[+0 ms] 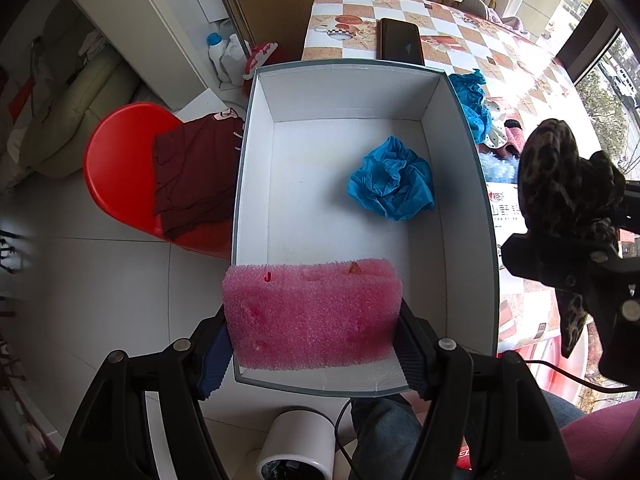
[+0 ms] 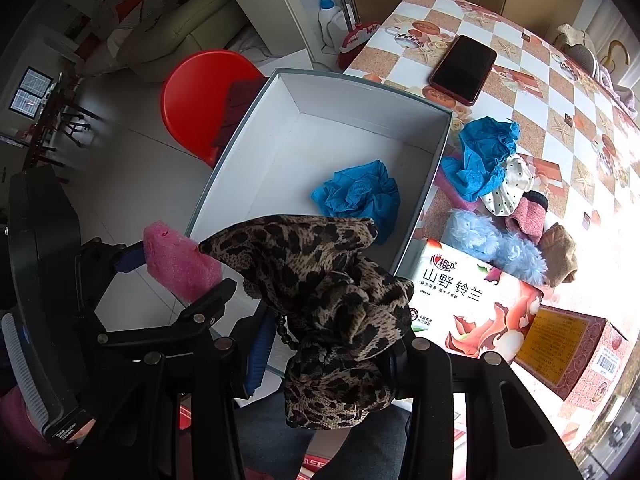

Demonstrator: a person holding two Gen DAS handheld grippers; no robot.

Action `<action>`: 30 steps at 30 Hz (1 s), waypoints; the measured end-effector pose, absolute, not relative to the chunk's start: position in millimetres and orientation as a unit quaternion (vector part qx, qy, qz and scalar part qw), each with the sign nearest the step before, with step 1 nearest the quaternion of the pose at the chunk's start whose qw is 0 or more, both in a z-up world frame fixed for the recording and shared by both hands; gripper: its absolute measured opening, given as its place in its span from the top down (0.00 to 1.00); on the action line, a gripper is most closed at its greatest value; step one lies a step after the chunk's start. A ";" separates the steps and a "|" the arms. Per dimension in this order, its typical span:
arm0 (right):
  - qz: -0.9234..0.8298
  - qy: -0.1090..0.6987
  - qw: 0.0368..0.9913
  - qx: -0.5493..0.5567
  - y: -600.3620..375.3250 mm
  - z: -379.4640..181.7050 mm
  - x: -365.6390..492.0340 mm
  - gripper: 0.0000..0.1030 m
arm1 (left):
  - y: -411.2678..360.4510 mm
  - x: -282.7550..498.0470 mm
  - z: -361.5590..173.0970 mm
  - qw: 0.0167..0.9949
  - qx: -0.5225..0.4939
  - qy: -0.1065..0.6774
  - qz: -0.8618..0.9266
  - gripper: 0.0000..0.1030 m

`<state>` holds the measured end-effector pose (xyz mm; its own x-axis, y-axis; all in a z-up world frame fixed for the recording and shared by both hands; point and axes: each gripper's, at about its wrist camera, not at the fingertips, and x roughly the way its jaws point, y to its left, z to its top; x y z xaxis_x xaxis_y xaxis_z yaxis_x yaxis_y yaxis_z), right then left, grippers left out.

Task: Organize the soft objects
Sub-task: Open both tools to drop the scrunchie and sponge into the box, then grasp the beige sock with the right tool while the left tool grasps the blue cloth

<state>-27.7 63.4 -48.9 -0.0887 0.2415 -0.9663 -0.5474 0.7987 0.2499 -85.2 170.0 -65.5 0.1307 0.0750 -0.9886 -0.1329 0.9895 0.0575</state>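
A white open box stands on the table's left end. A crumpled blue cloth lies inside it at the right. My left gripper is shut on a pink foam sponge, held over the box's near edge. My right gripper is shut on a leopard-print fabric bow, held beside the box's near right corner.
Right of the box lie another blue cloth, a dotted white piece, a fluffy light-blue item, a pink item and a brown one. A tissue pack, a carton and a phone sit on the table. A red stool stands left.
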 end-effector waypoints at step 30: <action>0.243 0.705 0.666 0.032 -15.2 -48.2 22.3 0.00 | 160.4 -35.8 -46.0 0.762 -0.121 0.636 -0.010 0.00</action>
<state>22.3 -15.2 -48.2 -0.1115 0.3674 -0.9233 -0.2785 0.8803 0.3840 -35.8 160.4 -46.0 0.1905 -0.1693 -0.9670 -0.1394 0.9704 -0.1974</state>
